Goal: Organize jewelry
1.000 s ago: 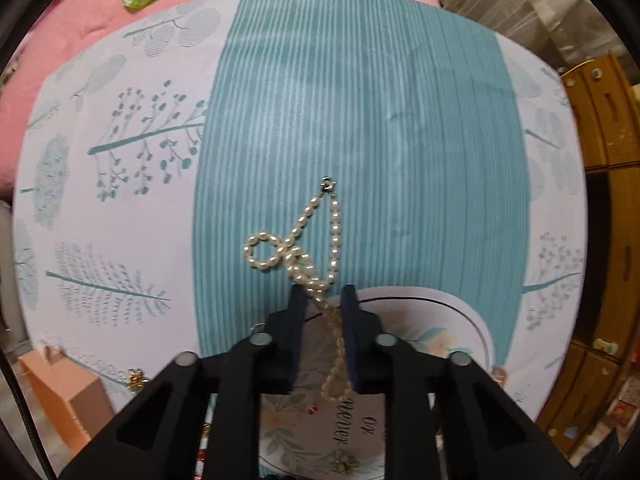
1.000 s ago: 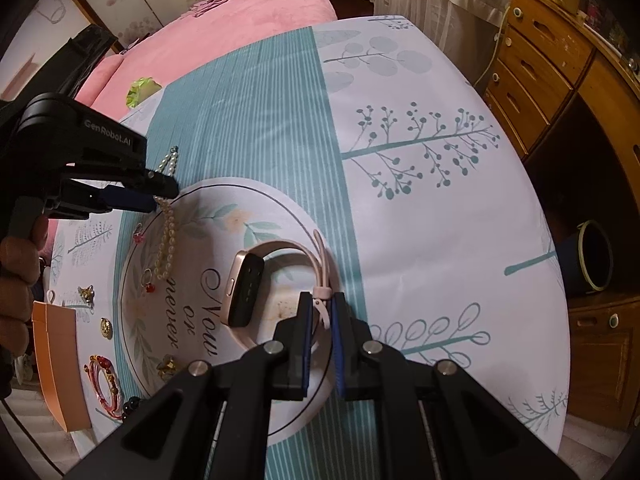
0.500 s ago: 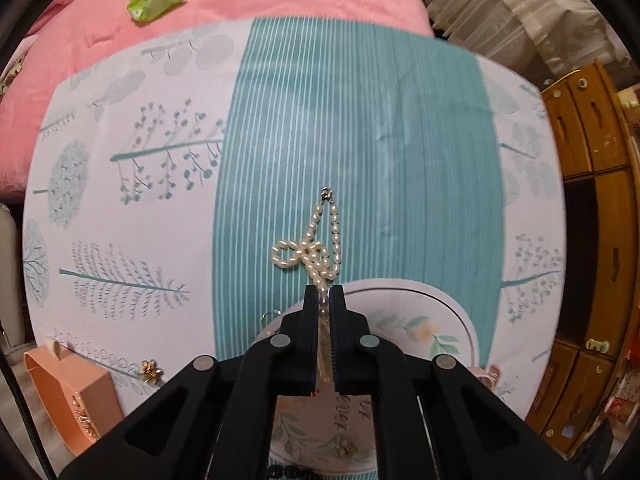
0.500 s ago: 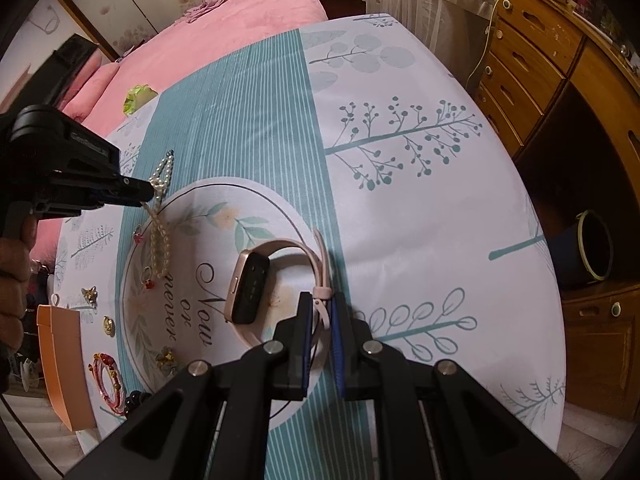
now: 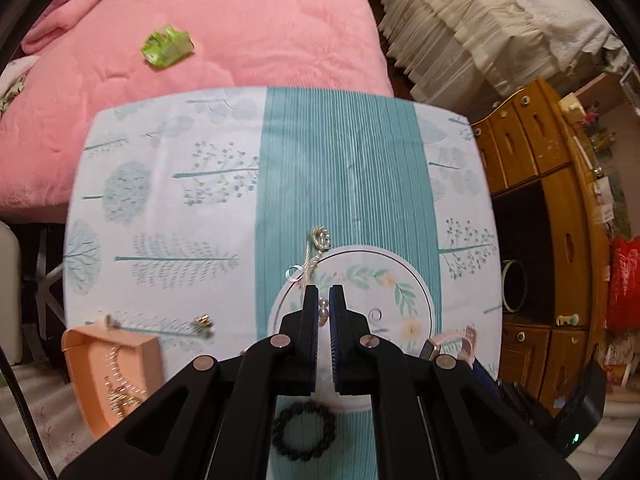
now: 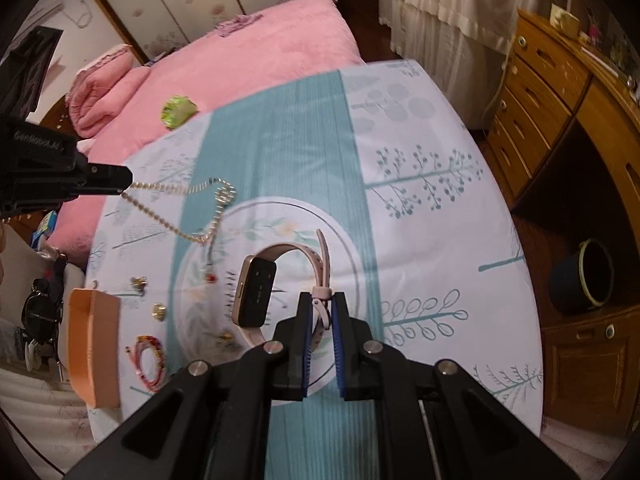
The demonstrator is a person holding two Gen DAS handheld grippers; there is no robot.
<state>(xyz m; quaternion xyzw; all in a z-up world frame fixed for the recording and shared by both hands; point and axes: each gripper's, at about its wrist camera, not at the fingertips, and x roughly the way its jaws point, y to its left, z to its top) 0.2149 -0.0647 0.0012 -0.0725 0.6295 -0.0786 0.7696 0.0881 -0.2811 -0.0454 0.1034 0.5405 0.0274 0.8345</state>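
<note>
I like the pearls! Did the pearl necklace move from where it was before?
Yes. The pearl necklace has gone up: it lay bunched at the round mat's edge, and now hangs stretched from the left tongs above it.

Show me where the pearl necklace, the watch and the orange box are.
pearl necklace (image 6: 172,189), right wrist view, on the hanging strand.
watch (image 6: 256,294), right wrist view, on its dark screen.
orange box (image 6: 93,340), right wrist view, on its side wall.
</note>
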